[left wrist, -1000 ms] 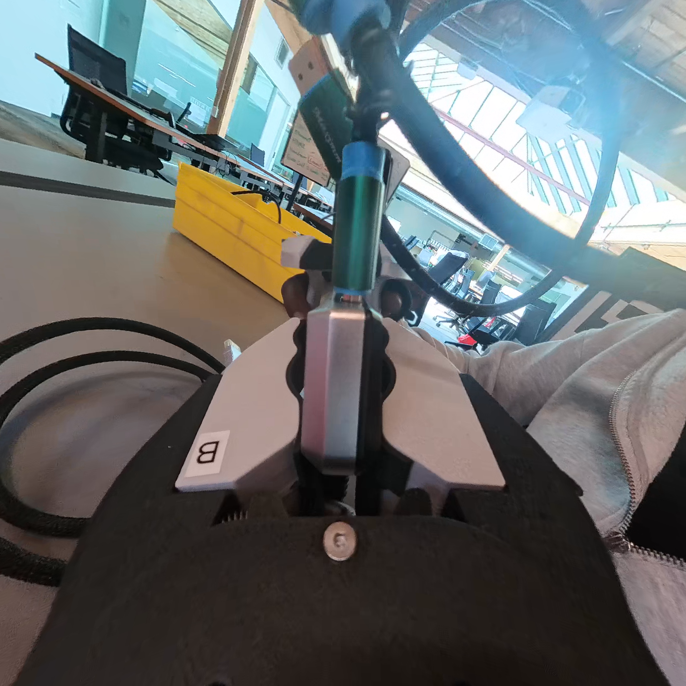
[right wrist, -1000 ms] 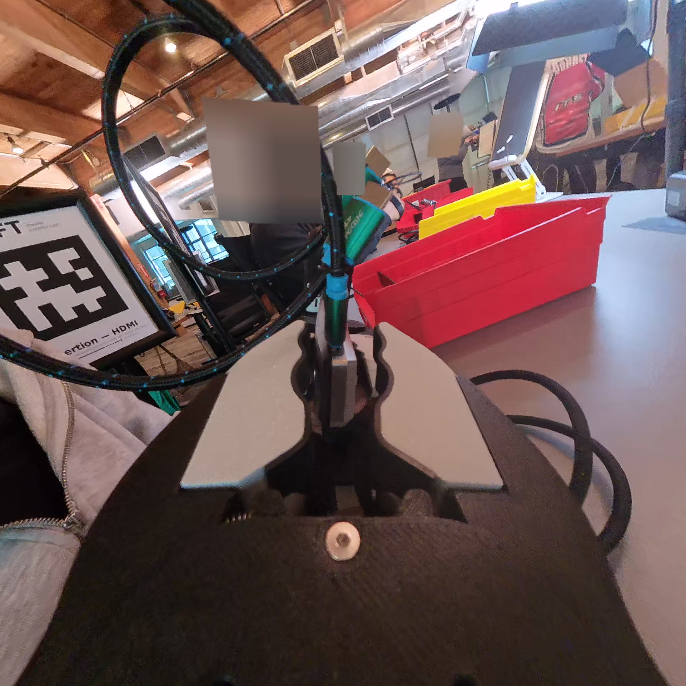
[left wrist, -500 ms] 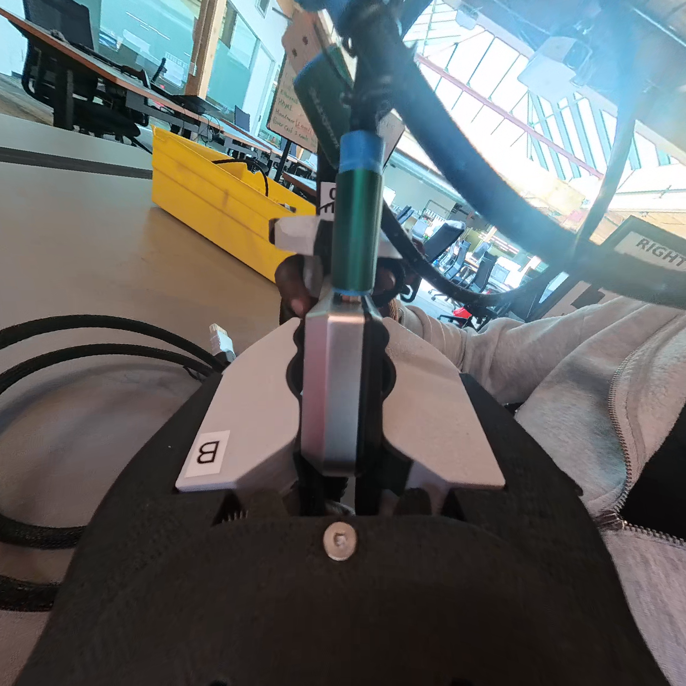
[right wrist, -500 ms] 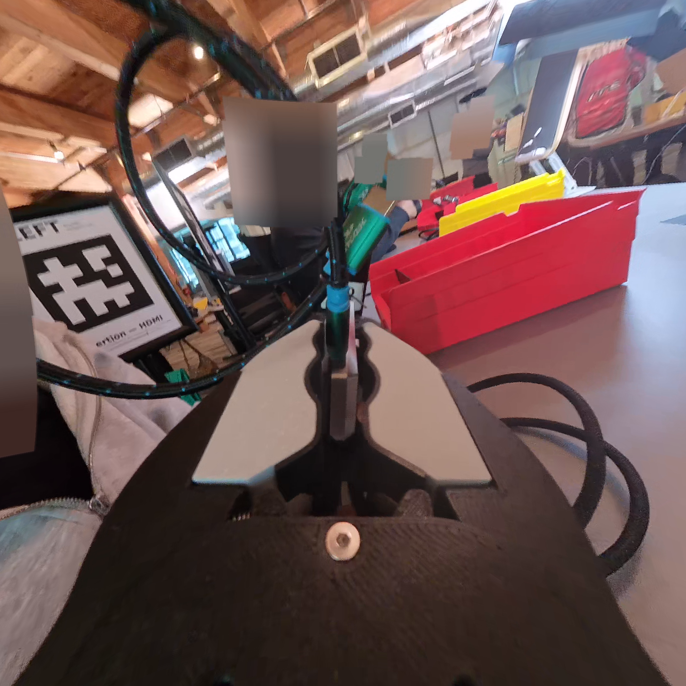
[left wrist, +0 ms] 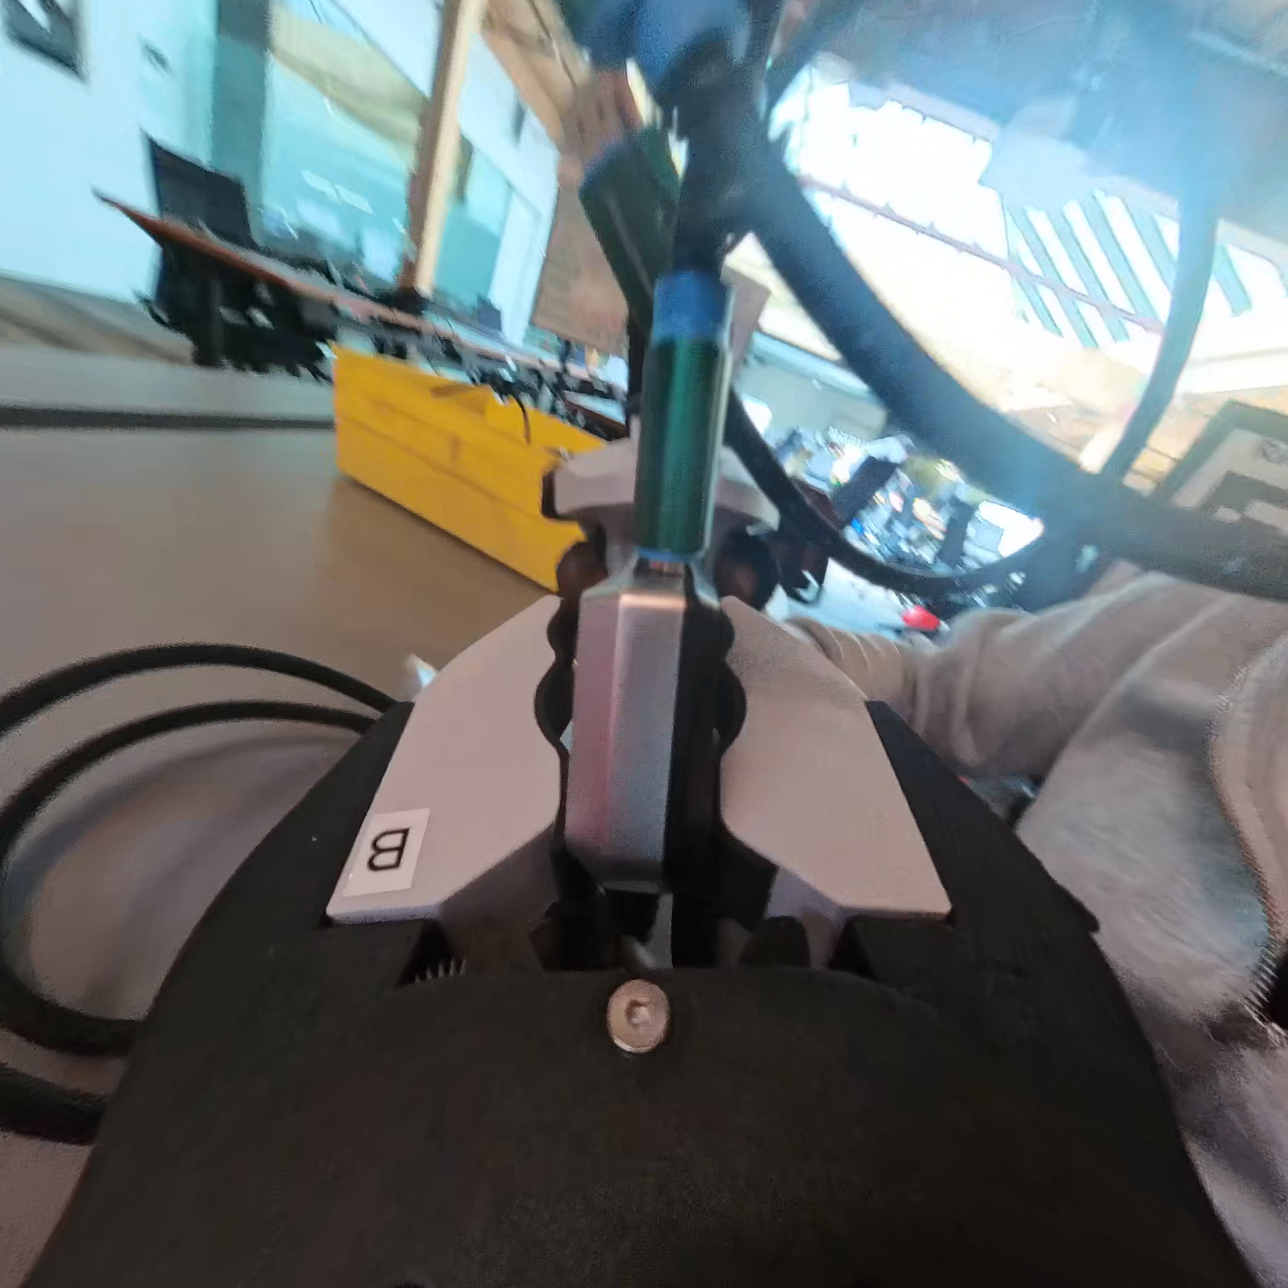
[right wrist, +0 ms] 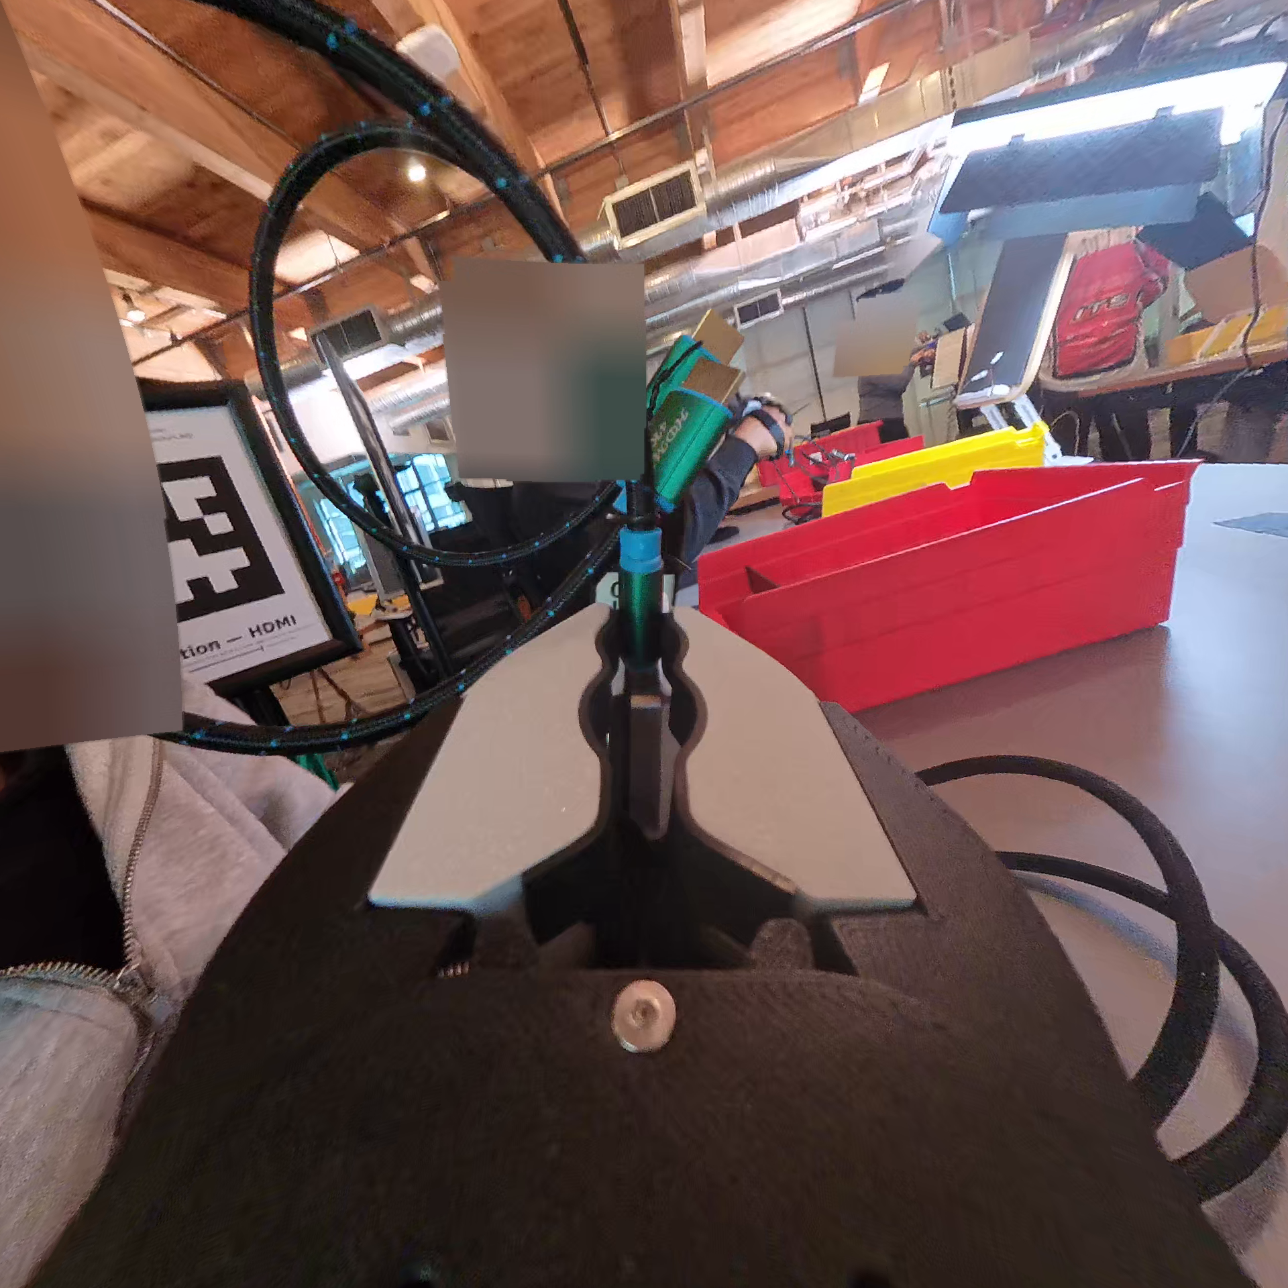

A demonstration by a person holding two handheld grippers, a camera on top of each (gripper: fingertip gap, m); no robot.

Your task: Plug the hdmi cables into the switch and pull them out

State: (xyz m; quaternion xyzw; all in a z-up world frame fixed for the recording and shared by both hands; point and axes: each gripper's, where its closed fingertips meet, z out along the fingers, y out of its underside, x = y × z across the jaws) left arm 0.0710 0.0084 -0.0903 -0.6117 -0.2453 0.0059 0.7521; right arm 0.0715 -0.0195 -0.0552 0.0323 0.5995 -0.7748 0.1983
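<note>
Both my tongs are pinching HDMI plugs right now. The left tongs [left wrist: 631, 627] clamp a silver HDMI plug [left wrist: 620, 732] pointing toward 12 o'clock, and the right tongs [right wrist: 641, 627] squeeze another plug [right wrist: 645, 760]. Black cable [right wrist: 1185, 941] loops on the desk [right wrist: 1115, 704] at 3 o'clock, red bin [right wrist: 976, 557] toward 1.

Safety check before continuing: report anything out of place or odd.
No damage or spill shows. The one oddity: both grippers clamp silver HDMI plugs while the braided cable loops high in the air, and no switch is in view.
</note>
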